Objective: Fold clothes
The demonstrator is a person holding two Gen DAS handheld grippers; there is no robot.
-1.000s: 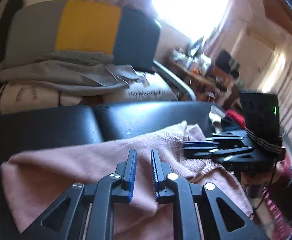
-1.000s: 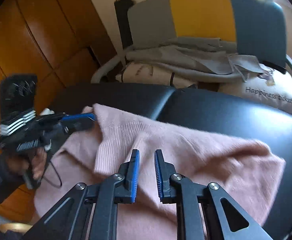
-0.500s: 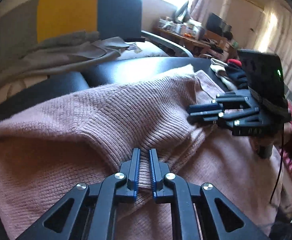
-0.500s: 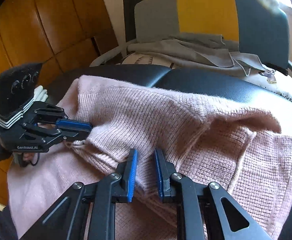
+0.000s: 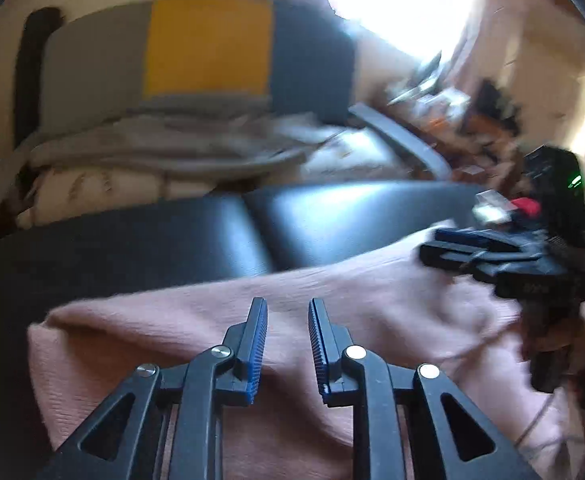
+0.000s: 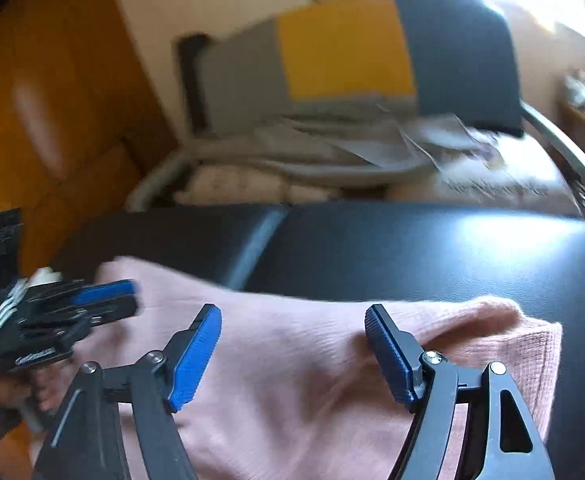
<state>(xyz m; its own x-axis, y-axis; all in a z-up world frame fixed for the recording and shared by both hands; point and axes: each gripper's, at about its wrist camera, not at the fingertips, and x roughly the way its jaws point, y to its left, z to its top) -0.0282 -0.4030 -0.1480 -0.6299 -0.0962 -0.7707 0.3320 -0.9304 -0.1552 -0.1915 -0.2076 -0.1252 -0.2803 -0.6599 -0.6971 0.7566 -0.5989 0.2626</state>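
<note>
A pink knitted sweater (image 5: 372, 300) lies spread on a black padded surface (image 5: 332, 220), with a folded edge along its far side. My left gripper (image 5: 287, 302) hovers just over the sweater's middle; its jaws are opening to a narrow gap and no cloth is between them. My right gripper (image 6: 292, 310) is over the sweater (image 6: 292, 380) near its right end, with its jaws opening wide and nothing pinched. Each gripper shows in the other's view: the right gripper (image 5: 492, 256) at the sweater's right edge, the left gripper (image 6: 92, 304) at its left edge, held by a hand (image 6: 4, 392).
Behind the black surface (image 6: 412, 248) stands a chair with a grey, yellow and dark blue back (image 5: 208, 44), piled with grey clothes (image 5: 164, 148). An orange wooden cupboard (image 6: 52, 100) is at the left. A cluttered desk (image 5: 452, 100) sits under a bright window at the right.
Half a second ago both grippers were shut on a raised fold of the sweater. Now both have let go, the right opening much wider, and the sweater lies flatter.
</note>
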